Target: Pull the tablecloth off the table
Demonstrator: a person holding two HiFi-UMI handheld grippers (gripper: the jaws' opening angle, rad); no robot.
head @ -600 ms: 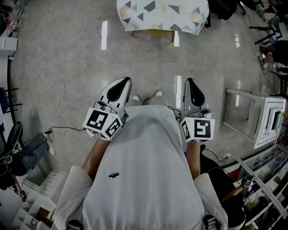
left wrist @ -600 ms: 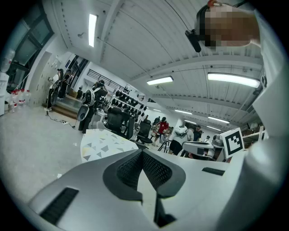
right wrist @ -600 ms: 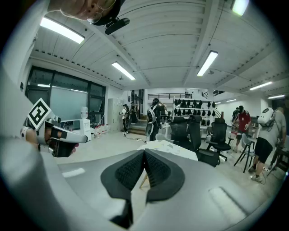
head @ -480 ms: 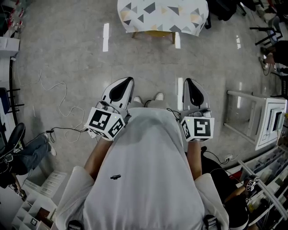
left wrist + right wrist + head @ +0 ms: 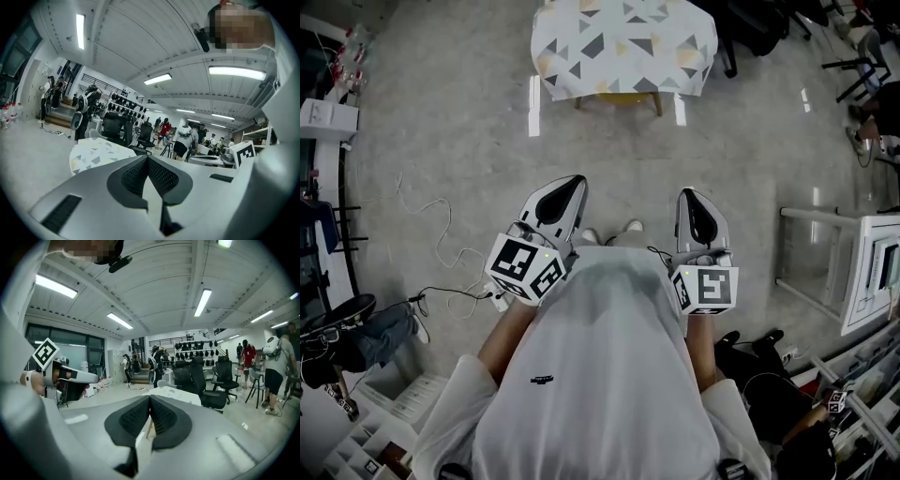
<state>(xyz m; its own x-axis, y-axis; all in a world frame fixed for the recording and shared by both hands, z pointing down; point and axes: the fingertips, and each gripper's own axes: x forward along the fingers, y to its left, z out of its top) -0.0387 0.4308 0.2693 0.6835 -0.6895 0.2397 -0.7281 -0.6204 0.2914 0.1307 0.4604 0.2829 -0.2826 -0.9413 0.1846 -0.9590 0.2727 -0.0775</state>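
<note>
A small table under a white tablecloth (image 5: 623,47) printed with grey and yellow triangles stands across the floor at the top of the head view. The same tablecloth (image 5: 96,154) shows far off in the left gripper view, and a slice of the tablecloth (image 5: 176,394) peeks above the jaws in the right gripper view. My left gripper (image 5: 569,187) and right gripper (image 5: 691,200) are held close to my body, well short of the table. Both are shut with nothing between the pads.
White cables (image 5: 427,225) trail over the floor at left. A white frame and shelf unit (image 5: 853,272) stand at right. Office chairs (image 5: 117,129) and several people (image 5: 185,140) are beyond the table. A seated person's legs (image 5: 366,333) are at lower left.
The view has moved toward the table, which now shows more fully and lower in the head view. Both grippers stay shut and close to my body.
</note>
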